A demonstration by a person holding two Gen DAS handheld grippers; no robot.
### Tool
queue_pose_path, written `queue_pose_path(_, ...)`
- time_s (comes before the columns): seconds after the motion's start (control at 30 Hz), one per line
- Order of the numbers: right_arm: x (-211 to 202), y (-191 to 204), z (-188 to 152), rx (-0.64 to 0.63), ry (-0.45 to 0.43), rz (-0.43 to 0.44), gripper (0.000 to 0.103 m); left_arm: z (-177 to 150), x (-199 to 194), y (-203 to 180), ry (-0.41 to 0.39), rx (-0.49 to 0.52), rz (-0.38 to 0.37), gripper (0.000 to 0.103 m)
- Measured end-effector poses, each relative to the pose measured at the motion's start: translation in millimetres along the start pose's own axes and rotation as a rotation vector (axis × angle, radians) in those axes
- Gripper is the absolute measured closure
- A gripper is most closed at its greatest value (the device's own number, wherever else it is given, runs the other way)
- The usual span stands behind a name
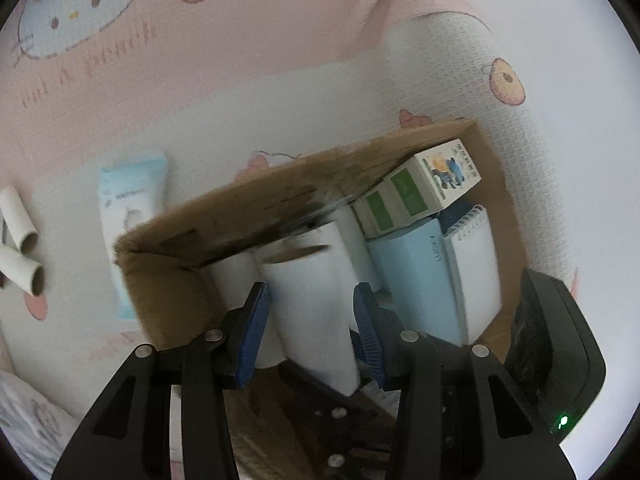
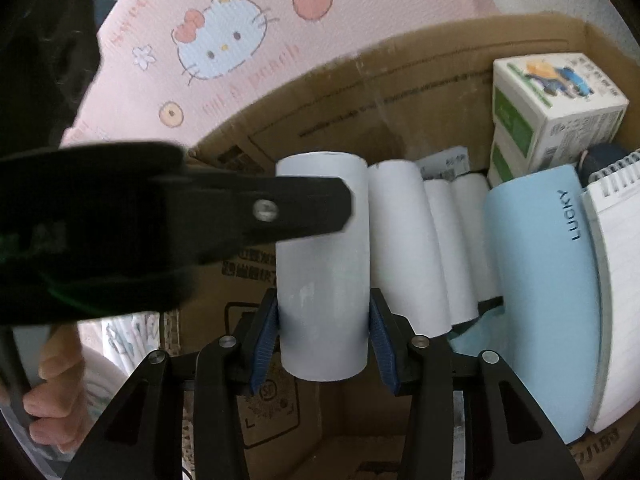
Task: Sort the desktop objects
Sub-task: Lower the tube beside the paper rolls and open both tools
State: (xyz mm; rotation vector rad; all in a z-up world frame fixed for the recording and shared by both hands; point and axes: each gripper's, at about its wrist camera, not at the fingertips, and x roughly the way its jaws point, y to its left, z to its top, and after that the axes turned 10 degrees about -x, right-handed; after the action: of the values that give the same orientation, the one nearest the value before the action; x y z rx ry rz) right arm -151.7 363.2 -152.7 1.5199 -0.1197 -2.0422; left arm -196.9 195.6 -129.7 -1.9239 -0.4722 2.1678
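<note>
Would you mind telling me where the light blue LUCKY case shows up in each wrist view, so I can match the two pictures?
Left wrist: the light blue LUCKY case stands right of centre inside the cardboard box, right of the white tubes.
Right wrist: the case fills the right side, lettering upright.
Shared landmark: the spiral notebook directly right of it.

tubes in box [image 2: 322, 268]: 4; tubes on table [image 1: 20, 256]: 2; cartons [image 2: 556, 108]: 2; notebook [image 2: 616, 280]: 1

Tubes [image 2: 404, 240] lie left of the case [image 2: 540, 280] (notebook [image 2: 616, 320] rightmost) — all inside the box [image 2: 360, 92].
</note>
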Motion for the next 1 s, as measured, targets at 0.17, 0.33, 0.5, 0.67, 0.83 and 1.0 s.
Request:
queue_pose_path(0.17, 10, 4, 6, 0.002, 0.054, -0.004, 0.062, -2, 13, 4, 0.079, 0.085, 0.012, 0.095)
queue_pose_path(0.33, 17, 14, 15, -0.015, 0.091, -0.057, 0.062, 0, 13, 15, 0.091, 0.045, -0.040, 0.097)
queue_pose_path(0.5, 24, 20, 21, -0.014, 0.113, -0.078, 0.062, 4, 14, 15, 0.119, 0.068, -0.058, 0.097)
queue_pose_path(0.67, 23, 21, 22, 0.002, 0.097, -0.090, 0.062, 4, 18, 11, 0.153, 0.134, -0.062, 0.101)
queue_pose_path(0.83, 8, 28, 20, 0.019, 0.065, -0.135, 0.057, 3, 21, 5, 0.147, 0.165, -0.038, 0.101)
queue_pose_path(1.0, -5, 41, 12, -0.021, 0.050, -0.117, 0.052, 0, 20, -1, 0.126, 0.203, 0.005, 0.101)
